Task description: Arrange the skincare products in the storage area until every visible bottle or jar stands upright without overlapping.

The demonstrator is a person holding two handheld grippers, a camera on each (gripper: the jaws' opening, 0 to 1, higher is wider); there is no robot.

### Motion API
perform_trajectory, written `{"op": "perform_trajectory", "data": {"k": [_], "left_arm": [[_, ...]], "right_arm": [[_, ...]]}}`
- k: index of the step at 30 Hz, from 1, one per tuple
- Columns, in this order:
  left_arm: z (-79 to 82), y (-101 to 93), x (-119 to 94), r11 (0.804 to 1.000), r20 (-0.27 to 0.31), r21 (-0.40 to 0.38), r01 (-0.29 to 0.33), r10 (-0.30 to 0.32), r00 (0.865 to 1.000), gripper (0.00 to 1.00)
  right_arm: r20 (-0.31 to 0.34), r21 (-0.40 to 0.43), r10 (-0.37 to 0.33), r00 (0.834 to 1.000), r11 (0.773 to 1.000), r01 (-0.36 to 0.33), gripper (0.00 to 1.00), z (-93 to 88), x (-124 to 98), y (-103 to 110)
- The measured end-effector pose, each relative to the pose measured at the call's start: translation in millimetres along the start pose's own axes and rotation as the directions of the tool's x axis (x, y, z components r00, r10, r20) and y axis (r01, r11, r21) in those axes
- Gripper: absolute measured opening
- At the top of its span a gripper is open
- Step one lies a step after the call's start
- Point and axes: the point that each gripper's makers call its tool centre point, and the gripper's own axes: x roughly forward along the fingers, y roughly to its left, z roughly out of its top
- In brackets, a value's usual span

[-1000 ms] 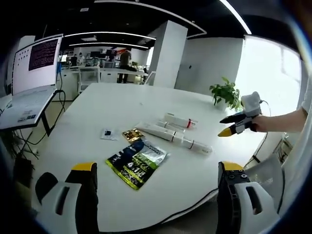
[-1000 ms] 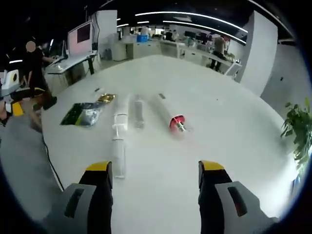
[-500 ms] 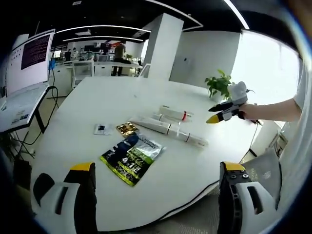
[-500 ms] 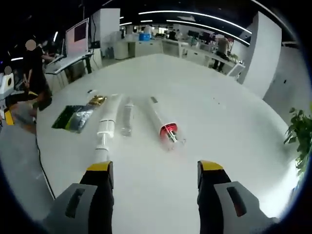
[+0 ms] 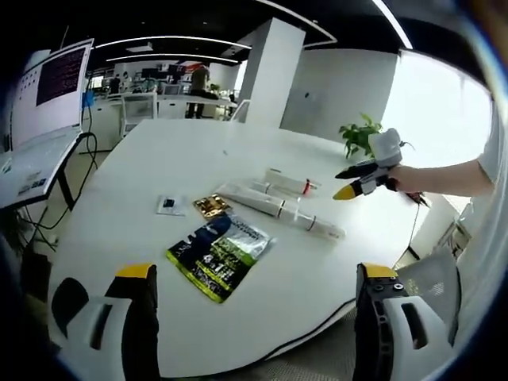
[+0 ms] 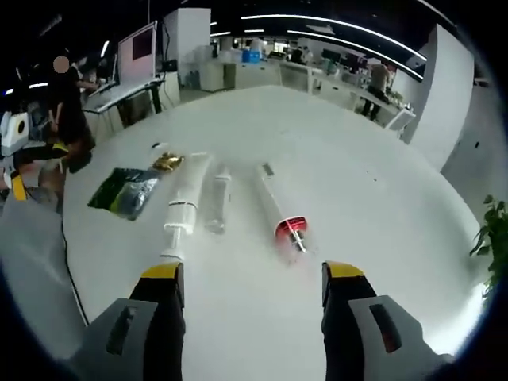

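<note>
Round white desk (image 6: 381, 198). Three skincare tubes lie flat side by side near its middle: long white tube (image 6: 184, 203), small clear tube (image 6: 216, 200), red-banded tube (image 6: 279, 208). Beside them a green-black sachet (image 5: 221, 254), a gold packet (image 5: 210, 207) and a small dark-printed card (image 5: 169, 205). Print on the sachet too small to read.

Left tool (image 5: 254, 305): jaws apart, empty, held off the desk's near edge. Right tool (image 6: 252, 298): jaws apart, empty, over the desk just short of the tubes.

Against half a second ago, the tubes sit more centred in the right gripper view; none has shifted on the desk.
</note>
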Motion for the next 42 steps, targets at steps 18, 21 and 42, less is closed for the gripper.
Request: {"op": "perform_trajectory", "data": {"k": [18, 21, 42], "left_arm": [[3.9, 4.3, -2, 1.000, 0.037, 0.001, -0.010, 0.010, 0.999, 0.95], [4.4, 4.5, -3, 1.000, 0.041, 0.009, -0.012, 0.012, 0.999, 0.95], [10.6, 16.4, -9, 0.994, 0.114, -0.111, -0.012, 0.025, 0.993, 0.91]], "right_arm": [[-0.013, -0.099, 0.158, 0.987, 0.982, -0.158, 0.65, 60.7, 50, 72], [-0.059, -0.114, 0.191, 0.980, 0.974, -0.197, 0.65, 64.8, 69, 85], [-0.226, -0.107, 0.221, 0.949, 0.963, -0.249, 0.58, 81.4, 146, 113]]}}
